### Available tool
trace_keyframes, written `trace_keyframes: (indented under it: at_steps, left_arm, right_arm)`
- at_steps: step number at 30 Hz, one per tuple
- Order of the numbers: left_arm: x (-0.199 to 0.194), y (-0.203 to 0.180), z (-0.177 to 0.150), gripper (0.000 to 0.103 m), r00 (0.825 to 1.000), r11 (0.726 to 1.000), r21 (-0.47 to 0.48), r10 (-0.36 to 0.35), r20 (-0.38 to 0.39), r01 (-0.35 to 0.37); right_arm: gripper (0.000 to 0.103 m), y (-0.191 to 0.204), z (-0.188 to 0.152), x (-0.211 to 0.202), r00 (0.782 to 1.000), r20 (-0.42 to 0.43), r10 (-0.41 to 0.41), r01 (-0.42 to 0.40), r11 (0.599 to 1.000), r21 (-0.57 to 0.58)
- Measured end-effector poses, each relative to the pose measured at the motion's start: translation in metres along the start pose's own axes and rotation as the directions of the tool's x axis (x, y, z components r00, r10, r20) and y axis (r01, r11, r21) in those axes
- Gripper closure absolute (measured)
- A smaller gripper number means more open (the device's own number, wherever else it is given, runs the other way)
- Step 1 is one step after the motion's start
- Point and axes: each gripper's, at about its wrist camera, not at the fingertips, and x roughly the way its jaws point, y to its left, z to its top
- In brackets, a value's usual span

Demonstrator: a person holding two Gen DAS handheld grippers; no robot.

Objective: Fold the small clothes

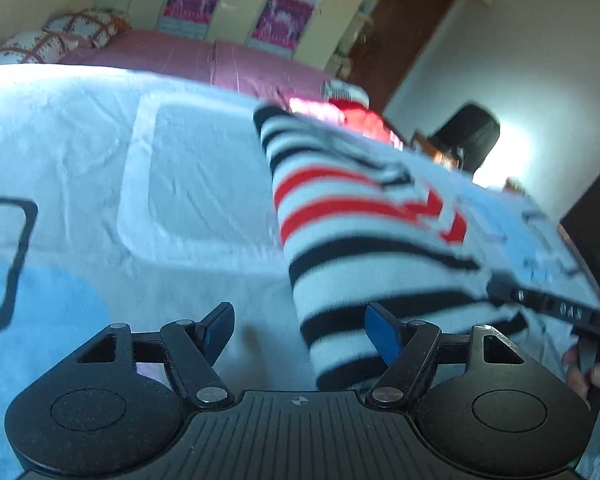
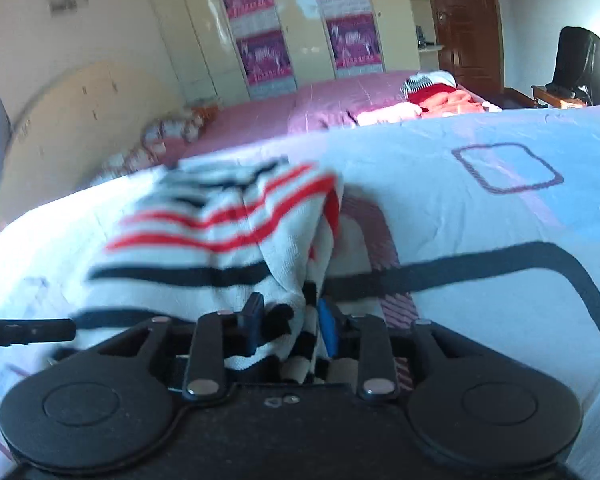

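Right wrist view has our right gripper (image 2: 290, 326) parted with the striped sweater's (image 2: 220, 236) hem bunched loosely between its pads, probably letting a fold drop, while our left gripper (image 1: 300, 330) waits wide open with that sweater's edge just ahead of it on the bedsheet (image 2: 480, 216).

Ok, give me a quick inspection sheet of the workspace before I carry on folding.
Surface: white patterned bedsheet, wrinkled.
Job's things: striped garment lying on the sheet, one edge bunched up.
Clutter: pile of red and striped clothes on the pink bedspread behind.
Grippers: left gripper open beside the garment; right gripper has bunched cloth between its jaws, grip unclear.
Cables: nothing seen.
Surroundings: wardrobe, brown door, black chair.
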Motion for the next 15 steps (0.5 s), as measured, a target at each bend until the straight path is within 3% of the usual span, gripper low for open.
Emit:
trace_keyframes:
  at_steps: [1, 2, 3, 4, 8, 9, 11, 15]
  left_arm:
    - [0.0, 0.004, 0.005, 0.031, 1.0, 0.999, -0.026, -0.027, 0.011, 0.027]
    - [0.003, 0.007, 0.011, 0.03, 0.999, 0.997, -0.052, -0.051, 0.017, 0.052]
    - [0.007, 0.009, 0.016, 0.03, 0.997, 0.995, -0.071, -0.07, 0.017, 0.071]
    - [0.014, 0.011, 0.023, 0.03, 0.995, 0.992, -0.084, -0.095, 0.007, 0.095]
    - [0.046, 0.019, 0.036, 0.029, 0.987, 0.983, -0.126, -0.141, -0.071, 0.132]
    - [0.052, 0.022, 0.038, 0.022, 0.984, 0.979, -0.143, -0.158, -0.078, 0.145]
    - [0.062, 0.025, 0.039, 0.015, 0.979, 0.971, -0.175, -0.181, -0.092, 0.163]
    - [0.077, 0.02, 0.037, 0.015, 0.973, 0.97, -0.146, -0.208, -0.101, 0.192]
  right_arm:
    - [0.07, -0.006, 0.003, -0.002, 0.999, 0.013, 0.031, -0.031, 0.998, 0.045]
    - [0.053, -0.016, 0.005, -0.003, 0.998, 0.021, 0.064, -0.066, 0.992, 0.11]
    - [0.028, -0.025, 0.007, -0.001, 0.997, 0.026, 0.076, -0.079, 0.983, 0.167]
    - [0.021, -0.036, 0.01, 0.002, 0.996, 0.038, 0.083, -0.089, 0.971, 0.223]
    - [0.021, -0.068, 0.015, 0.026, 0.981, 0.015, 0.192, -0.185, 0.919, 0.347]
    - [0.023, -0.074, 0.014, 0.033, 0.974, -0.005, 0.225, -0.208, 0.908, 0.363]
    - [0.025, -0.081, 0.012, 0.046, 0.958, -0.049, 0.283, -0.244, 0.892, 0.382]
    - [0.026, -0.083, 0.012, 0.059, 0.93, -0.081, 0.357, -0.305, 0.878, 0.368]
